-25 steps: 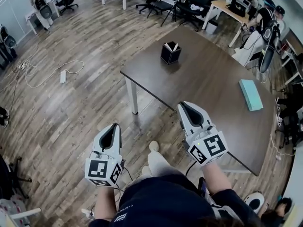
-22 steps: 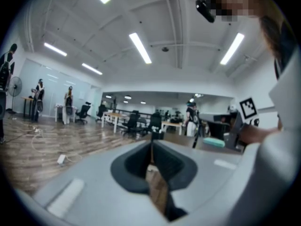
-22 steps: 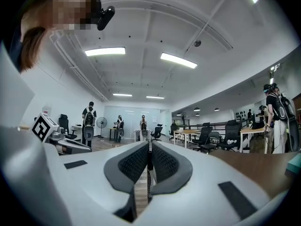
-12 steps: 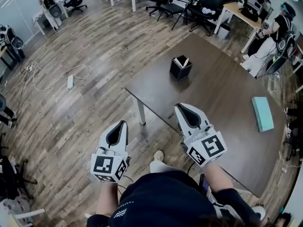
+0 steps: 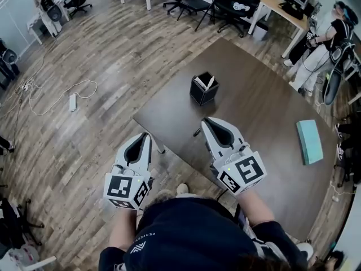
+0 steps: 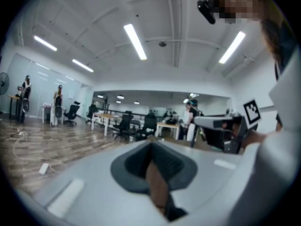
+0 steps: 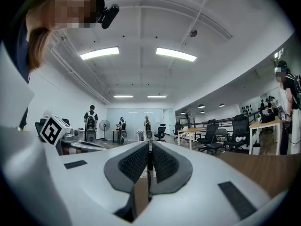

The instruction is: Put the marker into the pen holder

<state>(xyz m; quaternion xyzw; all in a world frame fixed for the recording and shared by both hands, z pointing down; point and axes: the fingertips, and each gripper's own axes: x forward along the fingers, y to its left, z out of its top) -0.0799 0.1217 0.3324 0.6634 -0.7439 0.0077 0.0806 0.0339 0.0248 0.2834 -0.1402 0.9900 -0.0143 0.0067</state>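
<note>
Now closer — right claw (image 5: 208, 121) nears pen holder (image 5: 203, 89).

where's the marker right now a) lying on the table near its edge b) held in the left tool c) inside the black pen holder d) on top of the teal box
A: the small dark marker lies flat on the dark brown wooden table, close to its near edge and just beside the tip of the right tool, well apart from the black square pen holder.
</note>
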